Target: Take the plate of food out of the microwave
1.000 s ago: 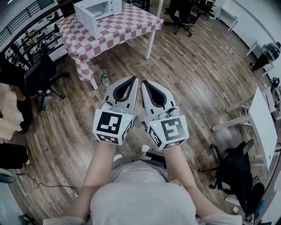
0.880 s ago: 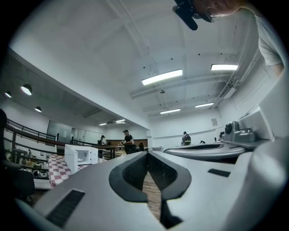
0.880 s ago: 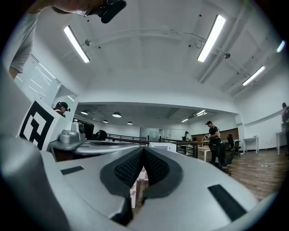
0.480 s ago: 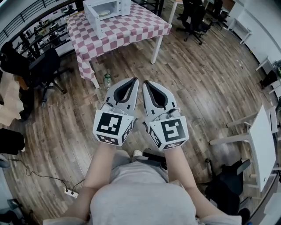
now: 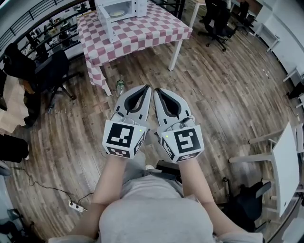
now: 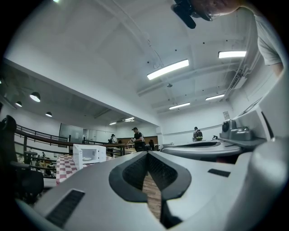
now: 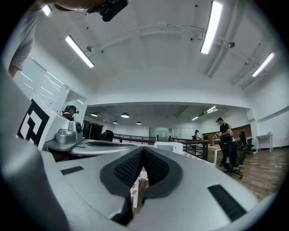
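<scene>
Both tools sit low in front of my chest, side by side and almost touching, noses aimed toward the checked table (image 5: 142,33).

Left gripper (image 5: 145,88): jaws clenched, pads meeting at the tip, nothing between them. Only floorboards show through the slot behind the pads in the left gripper view.

Right gripper (image 5: 157,90): the same, jaws pressed together and empty. In the right gripper view a strip of the table's checked cloth and a white table leg show through the slot.

Microwave (image 5: 121,9): white, standing on the far part of the table top. Its door (image 5: 105,23) is swung open toward the table's left edge, so the cavity faces me.

Plate (image 5: 117,13): inside the microwave cavity, lying flat on its floor, a pale disc. The food on it is too small to make out. It is up on the table, well apart from both grippers, ahead of them and slightly left of the left gripper's nose. Neither tool touches the table, the microwave or the plate.

Bottle (image 5: 120,87): upright on the wood floor beside the table's near left leg, between the table and my left gripper.
</scene>
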The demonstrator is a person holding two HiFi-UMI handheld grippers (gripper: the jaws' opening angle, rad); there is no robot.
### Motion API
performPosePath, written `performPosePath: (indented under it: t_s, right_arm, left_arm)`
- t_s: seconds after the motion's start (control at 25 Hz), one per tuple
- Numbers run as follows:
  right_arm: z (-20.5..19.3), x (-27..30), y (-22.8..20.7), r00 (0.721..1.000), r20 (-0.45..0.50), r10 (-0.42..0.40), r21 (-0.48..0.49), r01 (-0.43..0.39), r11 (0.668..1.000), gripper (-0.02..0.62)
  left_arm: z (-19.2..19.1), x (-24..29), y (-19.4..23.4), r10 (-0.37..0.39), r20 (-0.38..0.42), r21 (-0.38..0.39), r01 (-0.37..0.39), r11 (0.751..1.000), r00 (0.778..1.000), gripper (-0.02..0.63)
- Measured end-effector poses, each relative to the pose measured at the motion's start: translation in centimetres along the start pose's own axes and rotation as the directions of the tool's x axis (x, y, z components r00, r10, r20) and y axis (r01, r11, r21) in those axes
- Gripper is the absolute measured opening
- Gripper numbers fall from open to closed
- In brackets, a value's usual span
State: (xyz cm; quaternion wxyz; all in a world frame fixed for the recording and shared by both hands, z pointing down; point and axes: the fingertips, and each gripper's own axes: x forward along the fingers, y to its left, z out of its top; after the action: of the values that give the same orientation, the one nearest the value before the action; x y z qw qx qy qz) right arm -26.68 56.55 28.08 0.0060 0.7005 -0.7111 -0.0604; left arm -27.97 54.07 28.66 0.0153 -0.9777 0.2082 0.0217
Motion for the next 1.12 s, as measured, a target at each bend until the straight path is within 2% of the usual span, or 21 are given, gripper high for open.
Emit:
performPosePath:
  t_s: [0.2, 0.4, 0.72, 1.12]
  right_arm:
    - [-0.9, 2.5, -1.3, 1.000, -0.007, -0.012, 0.001, 0.012, 1.000, 0.025]
    - [-1.6, 5.9, -3.5, 0.999, -0.023, -0.032, -0.032, 0.031, 0.999, 0.025]
    - [-2.6, 12.5, -6.6, 0.998, -0.028, -0.057, 0.001, 0.057, 0.998, 0.025]
    - [-3.3, 19.9, -8.6, 0.995, -0.029, -0.101, 0.026, 0.101, 0.994, 0.025]
  left_arm:
    - [-0.5, 2.1, 2.7, 0.019, 0.008, -0.021, -0.019, 1.000, 1.000, 0.003]
    - [-0.6, 5.7, 5.3, 0.005, 0.017, -0.030, -0.005, 1.000, 1.000, 0.003]
    - [-1.4, 11.4, 9.7, -0.025, 0.008, -0.039, 0.025, 0.999, 1.000, 0.003]
    - [-1.7, 15.7, 16.1, -0.038, -0.012, -0.018, 0.037, 0.999, 0.999, 0.003]
